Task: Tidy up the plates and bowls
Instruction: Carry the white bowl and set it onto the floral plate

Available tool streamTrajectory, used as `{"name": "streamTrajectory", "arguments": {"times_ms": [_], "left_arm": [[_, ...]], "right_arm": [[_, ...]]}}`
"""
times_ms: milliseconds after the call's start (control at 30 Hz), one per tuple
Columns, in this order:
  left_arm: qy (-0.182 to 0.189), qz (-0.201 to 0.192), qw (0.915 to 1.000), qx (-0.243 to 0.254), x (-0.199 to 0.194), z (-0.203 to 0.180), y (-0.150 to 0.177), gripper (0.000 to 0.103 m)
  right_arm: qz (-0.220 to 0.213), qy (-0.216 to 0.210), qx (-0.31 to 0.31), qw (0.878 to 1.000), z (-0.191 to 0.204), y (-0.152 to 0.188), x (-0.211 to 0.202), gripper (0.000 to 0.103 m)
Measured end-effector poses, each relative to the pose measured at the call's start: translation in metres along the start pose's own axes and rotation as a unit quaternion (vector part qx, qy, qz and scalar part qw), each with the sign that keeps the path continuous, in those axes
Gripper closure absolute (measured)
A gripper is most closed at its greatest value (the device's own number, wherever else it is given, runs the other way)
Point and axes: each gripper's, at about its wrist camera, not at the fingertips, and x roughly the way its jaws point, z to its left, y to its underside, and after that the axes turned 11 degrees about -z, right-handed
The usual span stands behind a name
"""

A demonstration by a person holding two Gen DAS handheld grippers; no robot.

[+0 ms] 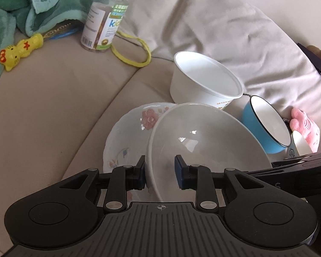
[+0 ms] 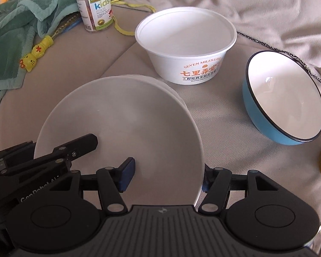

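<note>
Right wrist view reads "SEVEN MILES LAND" on the paper tub (image 2: 186,49) and "kids" on the bottle (image 2: 95,4). Only the left wrist view shows the floral plate (image 1: 126,137) under the grey bowl (image 1: 205,147) on the sofa — left gripper (image 1: 160,171) and right gripper (image 2: 169,175) each straddle its rim, jaws not pinching.
</note>
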Motion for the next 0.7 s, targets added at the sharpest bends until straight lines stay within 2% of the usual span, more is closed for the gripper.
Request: {"name": "streamTrajectory", "arguments": {"times_ms": [67, 100, 167, 367, 533, 700], "left_arm": [[0.004, 0.001, 1.0, -0.004, 0.002, 0.005, -0.001, 0.075], [0.002, 0.001, 1.0, -0.007, 0.002, 0.007, -0.001, 0.071], [-0.005, -0.001, 0.9999, -0.009, 0.001, 0.012, -0.002, 0.077], [0.011, 0.003, 0.9993, -0.036, 0.0, 0.034, -0.009, 0.078], [0.019, -0.006, 0.998, -0.06, -0.005, 0.053, -0.018, 0.076], [0.072, -0.045, 0.9921, -0.093, -0.017, 0.073, -0.031, 0.076]], "right_arm": [[0.006, 0.004, -0.001, 1.0, 0.001, 0.0, 0.004, 0.042], [0.008, 0.006, -0.004, 1.0, 0.003, 0.0, 0.006, 0.042], [0.01, 0.012, -0.008, 1.0, 0.006, 0.001, 0.007, 0.042], [0.008, 0.027, -0.006, 1.0, 0.008, -0.002, 0.01, 0.042], [-0.015, 0.025, 0.038, 0.999, -0.006, -0.003, 0.006, 0.042], [-0.038, -0.007, 0.13, 0.991, -0.033, 0.007, 0.001, 0.042]]}}
